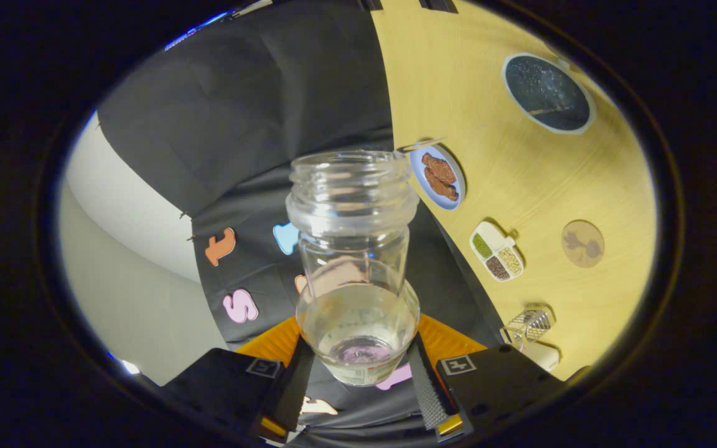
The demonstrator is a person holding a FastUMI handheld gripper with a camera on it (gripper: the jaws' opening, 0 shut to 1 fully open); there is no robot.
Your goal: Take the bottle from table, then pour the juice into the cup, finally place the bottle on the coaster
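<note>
Clear glass bottle [353, 261], uncapped, held between the two fingers of the gripper [358, 367], which press on its lower body from either side. The bottle's threaded mouth points away from the camera, and a small amount of pale liquid lies in its lower part nearest the fingers. The bottle is lifted off the desk [520, 186], and the whole scene appears strongly rolled, so that the light wooden desk runs up one side behind the bottle.

On the desk, just beyond the bottle's mouth and near the desk edge, lies a blue plate [438, 177] bearing brown food pieces. Farther along the same edge sits a white divided dish [496, 251] with green, pale and dark grains in separate compartments. Beside that dish, further in from the edge, lies a round brown coaster [582, 244]. Well apart, toward the far side of the desk, rests a dark round plate with a pale rim [548, 93]. Near the gripper's finger stands a clear ridged cup [528, 325], tilted in appearance by the rolled view.
</note>
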